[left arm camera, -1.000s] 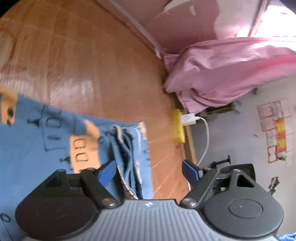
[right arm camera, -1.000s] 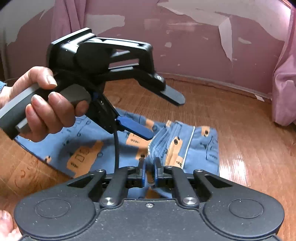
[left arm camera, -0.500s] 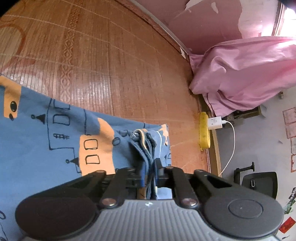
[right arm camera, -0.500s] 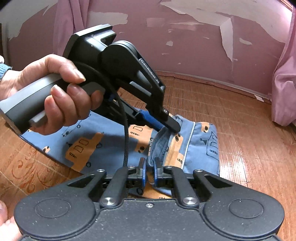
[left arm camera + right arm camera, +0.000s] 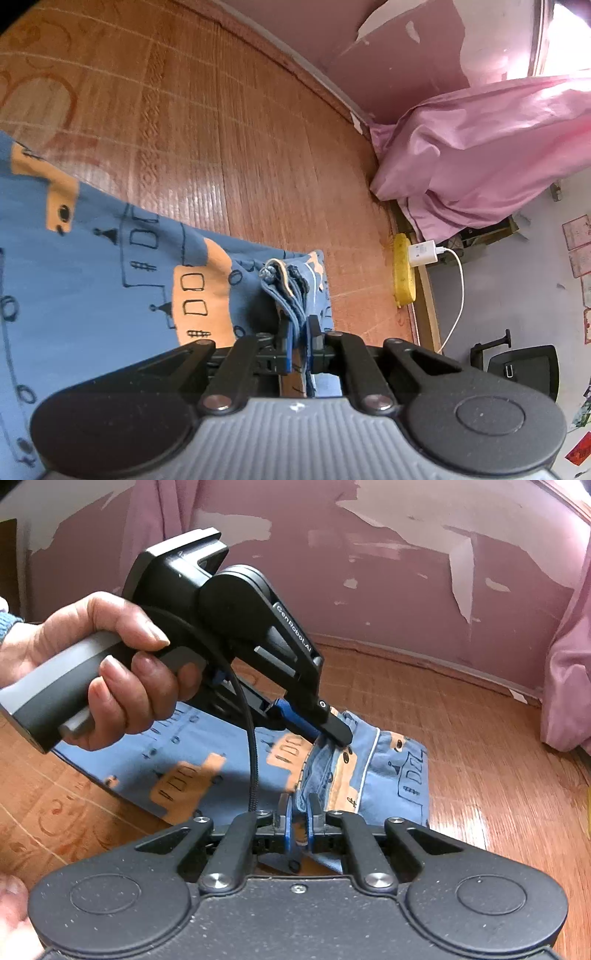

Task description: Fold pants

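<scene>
Blue pants (image 5: 110, 280) (image 5: 384, 771) with orange bus prints lie on a woven wooden mat. My left gripper (image 5: 298, 332) is shut on a bunched fold of the pants' edge. In the right wrist view that left gripper (image 5: 332, 734), held by a hand (image 5: 107, 668), pinches the far part of the bunched fabric. My right gripper (image 5: 299, 812) is shut on the nearer part of the same bunched edge. The cloth between each pair of fingers is partly hidden by the gripper bodies.
The mat (image 5: 229, 122) ends at a pink peeling wall (image 5: 406, 572). A pink curtain (image 5: 480, 155) hangs at the right. A yellow power strip (image 5: 402, 273) with a white charger sits at the mat's edge. A black chair (image 5: 524, 365) stands beyond.
My left gripper was open one second ago; it has come down and shut on the bunched pants edge. The right gripper has stayed shut on the fabric.
</scene>
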### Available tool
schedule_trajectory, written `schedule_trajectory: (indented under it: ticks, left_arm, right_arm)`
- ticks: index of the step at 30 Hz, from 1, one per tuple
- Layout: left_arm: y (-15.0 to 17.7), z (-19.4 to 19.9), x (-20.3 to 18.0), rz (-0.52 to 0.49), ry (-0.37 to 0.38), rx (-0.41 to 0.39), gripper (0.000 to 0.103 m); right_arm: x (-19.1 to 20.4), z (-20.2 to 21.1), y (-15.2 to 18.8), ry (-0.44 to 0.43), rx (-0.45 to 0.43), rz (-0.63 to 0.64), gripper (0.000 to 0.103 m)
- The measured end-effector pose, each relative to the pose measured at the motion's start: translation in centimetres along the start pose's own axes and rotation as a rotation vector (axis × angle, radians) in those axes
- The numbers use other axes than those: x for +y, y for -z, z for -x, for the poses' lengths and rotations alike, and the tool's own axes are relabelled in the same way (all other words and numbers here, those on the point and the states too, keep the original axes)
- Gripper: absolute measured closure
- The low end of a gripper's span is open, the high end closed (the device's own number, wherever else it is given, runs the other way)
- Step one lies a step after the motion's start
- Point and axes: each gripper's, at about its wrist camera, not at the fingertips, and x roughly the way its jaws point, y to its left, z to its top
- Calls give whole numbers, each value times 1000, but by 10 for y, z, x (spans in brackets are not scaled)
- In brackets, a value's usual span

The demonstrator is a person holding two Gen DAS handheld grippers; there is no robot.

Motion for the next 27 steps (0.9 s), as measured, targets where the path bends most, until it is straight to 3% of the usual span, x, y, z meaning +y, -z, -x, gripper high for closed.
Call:
schedule_trajectory:
  ticks: [10, 27]
  left_arm:
    - [3, 38, 18, -34, -50, -25, 96]
    - [16, 126, 54, -98, -191, -86, 96]
  right_arm:
    - [30, -4, -15, -87, -10, 47, 96]
    - [96, -27, -39, -326, -13, 139, 96]
